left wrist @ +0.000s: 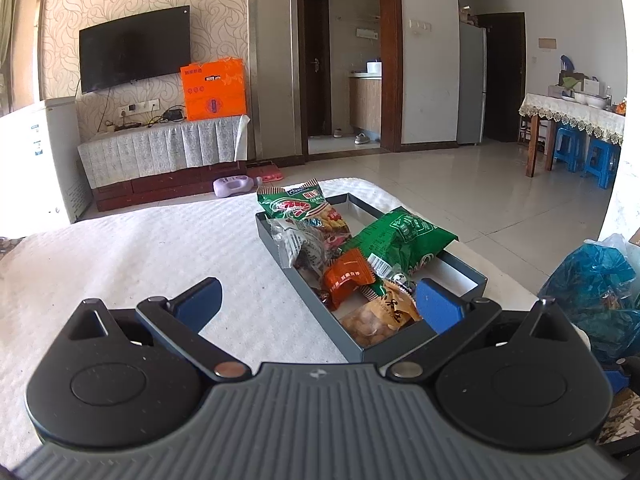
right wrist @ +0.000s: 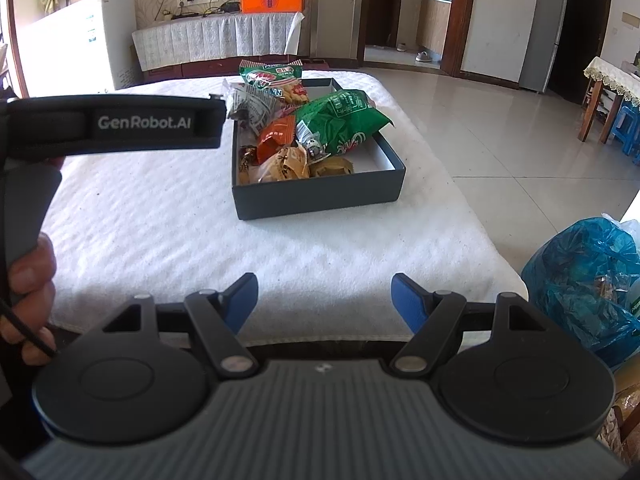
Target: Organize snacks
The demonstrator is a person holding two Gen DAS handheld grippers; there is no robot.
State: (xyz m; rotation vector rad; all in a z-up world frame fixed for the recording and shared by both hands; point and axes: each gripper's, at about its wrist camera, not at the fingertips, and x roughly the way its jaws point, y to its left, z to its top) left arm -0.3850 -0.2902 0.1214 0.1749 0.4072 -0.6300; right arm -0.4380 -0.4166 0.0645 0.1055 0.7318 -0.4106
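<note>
A dark grey box [left wrist: 308,292] [right wrist: 320,196] stands on the white cloth-covered table [left wrist: 140,248] [right wrist: 200,240]. Inside lie several snack packets: two green bags [left wrist: 400,236] [right wrist: 344,120], an orange sachet [left wrist: 348,276] [right wrist: 276,138] and brown wrapped snacks [left wrist: 380,316] [right wrist: 280,166]. My left gripper [left wrist: 320,300] is open and holds nothing, its right finger over the box's near end. My right gripper [right wrist: 324,300] is open and holds nothing, above the table's near edge, well short of the box. The left gripper's body [right wrist: 120,126] shows at the left of the right wrist view, held by a hand [right wrist: 28,280].
A blue plastic bag [left wrist: 592,292] [right wrist: 584,276] sits off the table's right side. Beyond the table is tiled floor, a TV stand with an orange box [left wrist: 214,90], a white chest freezer [left wrist: 36,160] at left and a dining table with blue stools [left wrist: 600,156] at right.
</note>
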